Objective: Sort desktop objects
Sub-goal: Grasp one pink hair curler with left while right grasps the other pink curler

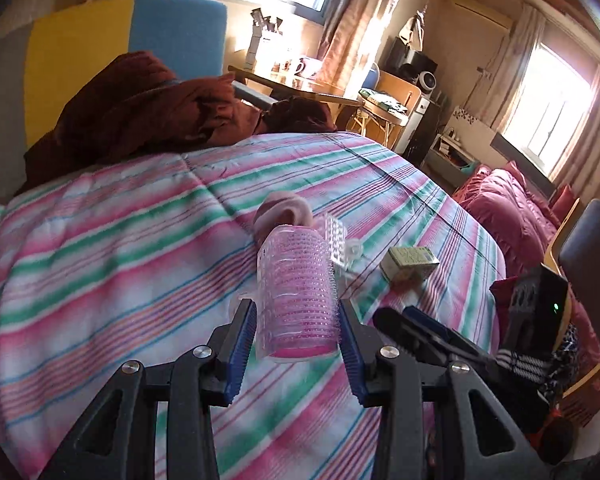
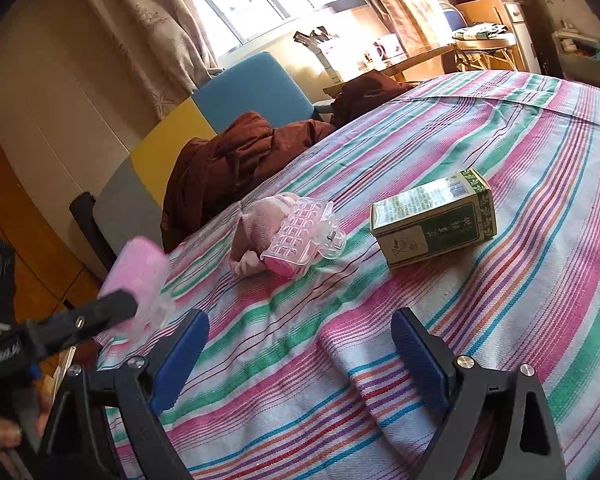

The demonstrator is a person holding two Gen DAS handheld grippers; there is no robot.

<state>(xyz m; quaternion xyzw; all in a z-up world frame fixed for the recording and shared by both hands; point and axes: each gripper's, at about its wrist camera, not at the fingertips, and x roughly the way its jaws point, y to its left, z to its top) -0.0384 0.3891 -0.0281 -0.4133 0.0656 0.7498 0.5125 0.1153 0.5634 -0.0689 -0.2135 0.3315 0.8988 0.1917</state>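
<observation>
A pink hair roller in a clear clip (image 1: 296, 292) sits between the blue pads of my left gripper (image 1: 296, 320), which is shut on it and holds it above the striped tablecloth (image 1: 120, 280). From the right wrist the same roller (image 2: 136, 276) shows at the table's left edge. A second roller with a clear clip (image 2: 300, 236) lies on the cloth against a pink sock (image 2: 252, 224), with a green box (image 2: 432, 216) to its right. My right gripper (image 2: 300, 320) hovers open over bare cloth in front of them, holding nothing.
A brown jacket (image 2: 236, 160) is heaped on a chair with a yellow, blue and grey back (image 2: 252, 88) at the table's far side. A wooden desk with mugs (image 2: 384, 56) stands beyond. Red bedding (image 1: 512, 208) lies past the table's right edge.
</observation>
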